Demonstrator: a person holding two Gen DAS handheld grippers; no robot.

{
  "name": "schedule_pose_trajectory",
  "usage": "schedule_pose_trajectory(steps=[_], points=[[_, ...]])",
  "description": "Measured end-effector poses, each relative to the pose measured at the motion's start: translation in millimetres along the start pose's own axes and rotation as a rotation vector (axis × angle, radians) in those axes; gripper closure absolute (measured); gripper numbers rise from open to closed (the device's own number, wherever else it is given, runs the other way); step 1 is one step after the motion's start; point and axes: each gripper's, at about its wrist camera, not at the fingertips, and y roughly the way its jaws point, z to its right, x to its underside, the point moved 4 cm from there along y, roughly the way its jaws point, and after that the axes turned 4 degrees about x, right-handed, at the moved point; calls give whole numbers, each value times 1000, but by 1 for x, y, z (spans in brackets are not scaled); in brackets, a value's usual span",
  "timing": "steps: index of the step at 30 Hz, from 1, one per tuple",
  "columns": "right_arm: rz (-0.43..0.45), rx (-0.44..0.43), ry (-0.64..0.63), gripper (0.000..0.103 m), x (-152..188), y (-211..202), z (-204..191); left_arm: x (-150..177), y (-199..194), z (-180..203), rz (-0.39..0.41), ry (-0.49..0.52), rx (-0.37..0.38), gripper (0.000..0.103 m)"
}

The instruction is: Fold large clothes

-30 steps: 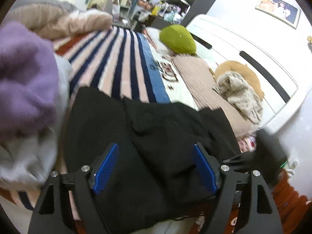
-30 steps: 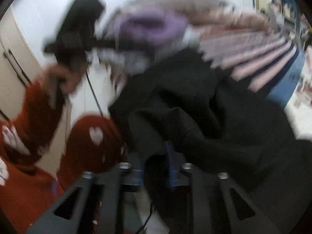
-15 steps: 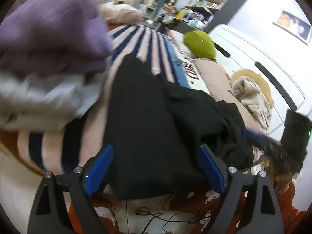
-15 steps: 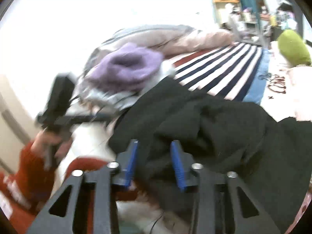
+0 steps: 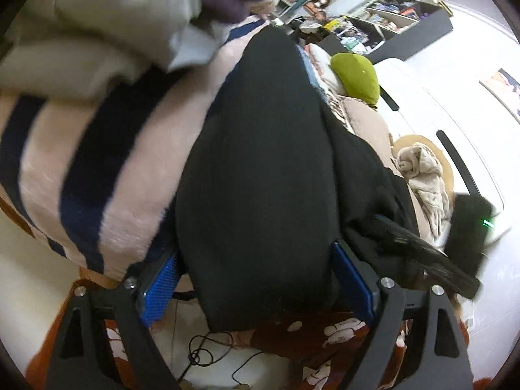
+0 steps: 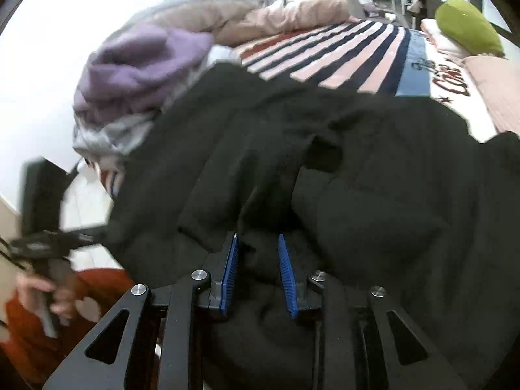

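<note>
On striped bedspread | black garment, spread, near edge overhanging | left gripper wide, straddling hem, not clamped | right gripper narrow, cloth between pads, grip uncertain | step: taking hold | next: likely clamp both, lift to fold.

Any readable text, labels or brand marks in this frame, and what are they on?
Dark red lettering on the white part of the bed cover: cut off by a pillow and blurred, perhaps starting "Co"; not readable with confidence.
Small dark scribble on the blue band: too blurred to read.
Wall picture: no legible text.
</note>
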Motion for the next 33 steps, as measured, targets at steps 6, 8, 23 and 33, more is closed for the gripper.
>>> schedule_pose_trajectory(steps=[6,8,23,33], points=[[92,-19,-3,84,21,-41,-12,1,3,-3,61,-64,16,15],[50,5,-19,86,32,-30,-11,1,7,4,71,-53,-17,15],[141,-218,236,76,36,-62,61,-31,48,198,6,338,346,81],[191,-155,265,37,-1,-146,137,6,143,226,-251,355,410,60]])
